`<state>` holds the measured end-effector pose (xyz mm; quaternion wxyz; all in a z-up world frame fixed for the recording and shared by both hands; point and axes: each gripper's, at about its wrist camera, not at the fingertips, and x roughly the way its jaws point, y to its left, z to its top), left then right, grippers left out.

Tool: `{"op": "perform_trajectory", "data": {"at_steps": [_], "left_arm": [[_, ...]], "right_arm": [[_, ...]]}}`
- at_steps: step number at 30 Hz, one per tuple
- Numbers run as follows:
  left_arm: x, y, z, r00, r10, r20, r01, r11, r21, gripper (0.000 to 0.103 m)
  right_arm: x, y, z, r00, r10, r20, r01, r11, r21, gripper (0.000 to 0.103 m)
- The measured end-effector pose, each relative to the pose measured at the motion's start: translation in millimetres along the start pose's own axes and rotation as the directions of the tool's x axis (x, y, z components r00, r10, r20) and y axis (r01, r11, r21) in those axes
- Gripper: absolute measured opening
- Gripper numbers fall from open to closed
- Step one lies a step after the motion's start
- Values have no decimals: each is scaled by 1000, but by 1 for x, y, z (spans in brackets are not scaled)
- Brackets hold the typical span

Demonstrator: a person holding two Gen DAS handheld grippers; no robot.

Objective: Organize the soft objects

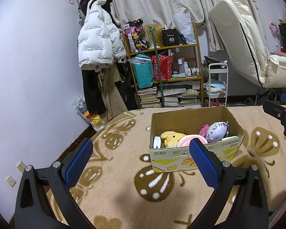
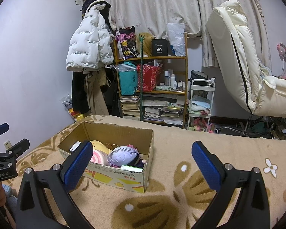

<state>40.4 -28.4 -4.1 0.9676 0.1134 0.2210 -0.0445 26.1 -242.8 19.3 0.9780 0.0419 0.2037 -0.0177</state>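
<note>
Covering the bed is a tan blanket (image 1: 124, 190) patterned with brown butterflies and flowers, and on it sits an open cardboard box (image 1: 190, 160) with yellow and red print on its front wall. Inside lie a yellow plush (image 1: 171, 136), a pale purple plush (image 1: 217, 131) with stitched markings and a pink-and-white swirl cushion (image 1: 183, 142), packed touching one another. The left gripper (image 1: 141, 152) and right gripper (image 2: 142, 155) both hover spread wide above the blanket, holding nothing.
</note>
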Motion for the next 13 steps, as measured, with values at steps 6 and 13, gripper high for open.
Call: {"op": "perform_trajectory", "data": {"at_steps": [6,13], "left_arm": [[0,0,0,1000,0,1,0,1000,2,100],[0,0,0,1000,0,1,0,1000,0,100]], "right_arm": [[0,0,0,1000,0,-1,0,1000,-1,103],[0,-1,2,1000,1,-1,-1,1000,-1,103]]}}
